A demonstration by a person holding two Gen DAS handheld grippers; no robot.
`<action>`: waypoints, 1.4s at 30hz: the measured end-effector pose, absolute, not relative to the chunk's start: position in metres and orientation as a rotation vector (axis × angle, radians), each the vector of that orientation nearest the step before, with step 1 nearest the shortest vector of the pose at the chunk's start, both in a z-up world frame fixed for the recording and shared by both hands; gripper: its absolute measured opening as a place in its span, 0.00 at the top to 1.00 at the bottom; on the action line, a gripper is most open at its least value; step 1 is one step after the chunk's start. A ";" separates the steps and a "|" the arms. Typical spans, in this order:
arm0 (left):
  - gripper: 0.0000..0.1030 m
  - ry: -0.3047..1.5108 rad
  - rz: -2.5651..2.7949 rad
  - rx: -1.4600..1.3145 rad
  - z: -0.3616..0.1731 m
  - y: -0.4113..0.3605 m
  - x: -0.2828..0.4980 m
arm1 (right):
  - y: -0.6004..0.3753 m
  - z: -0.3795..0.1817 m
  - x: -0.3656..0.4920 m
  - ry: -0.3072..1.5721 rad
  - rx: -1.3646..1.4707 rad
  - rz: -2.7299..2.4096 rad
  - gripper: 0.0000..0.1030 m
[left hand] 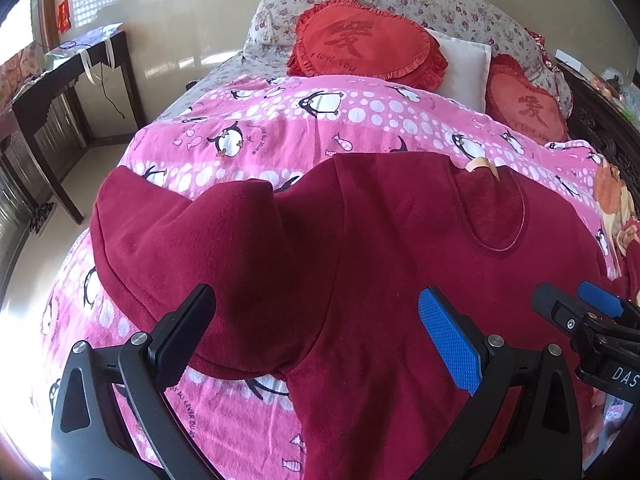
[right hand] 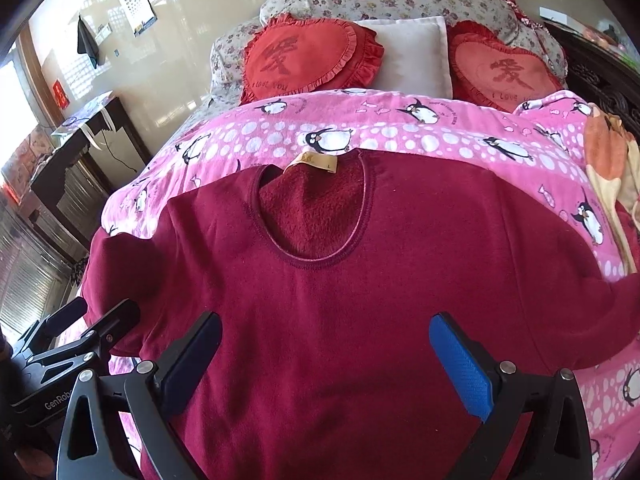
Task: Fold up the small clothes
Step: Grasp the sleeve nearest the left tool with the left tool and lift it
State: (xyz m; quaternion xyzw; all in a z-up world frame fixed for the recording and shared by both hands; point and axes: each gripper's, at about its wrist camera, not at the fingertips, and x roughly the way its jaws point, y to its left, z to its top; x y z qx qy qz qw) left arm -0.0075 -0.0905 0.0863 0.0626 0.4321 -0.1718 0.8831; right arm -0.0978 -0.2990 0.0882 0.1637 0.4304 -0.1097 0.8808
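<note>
Maroon fleece top [left hand: 392, 264] is lying flat on the pink penguin blanket [left hand: 280, 120] ahead of my left gripper [left hand: 316, 332], jaws spread, holding nothing. From the right gripper [right hand: 326, 356], also gaping empty, I am counting one top and two red heart cushions [right hand: 308, 60].

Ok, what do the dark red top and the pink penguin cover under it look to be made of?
The dark red top looks like soft fleece: matt, napped outside, with fuzzy pile showing inside the neckline. The pink penguin cover seems to be a printed plush or flannel blanket, matt and slightly fuzzy, though smooth cotton cannot be ruled out.
</note>
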 end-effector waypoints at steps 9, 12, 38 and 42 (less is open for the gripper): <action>0.01 0.923 -0.347 0.114 0.078 -0.089 0.004 | -0.293 0.080 -0.085 0.905 0.329 -0.233 0.00; 0.01 0.925 -0.344 0.112 0.076 -0.087 0.007 | -0.292 0.077 -0.082 0.909 0.334 -0.237 0.00; 0.28 1.065 0.027 -0.403 0.020 0.136 0.169 | -0.264 0.063 -0.059 0.968 0.352 -0.147 0.00; 0.32 1.053 0.038 -0.353 0.015 0.127 0.182 | -0.267 0.062 -0.060 0.975 0.350 -0.159 0.00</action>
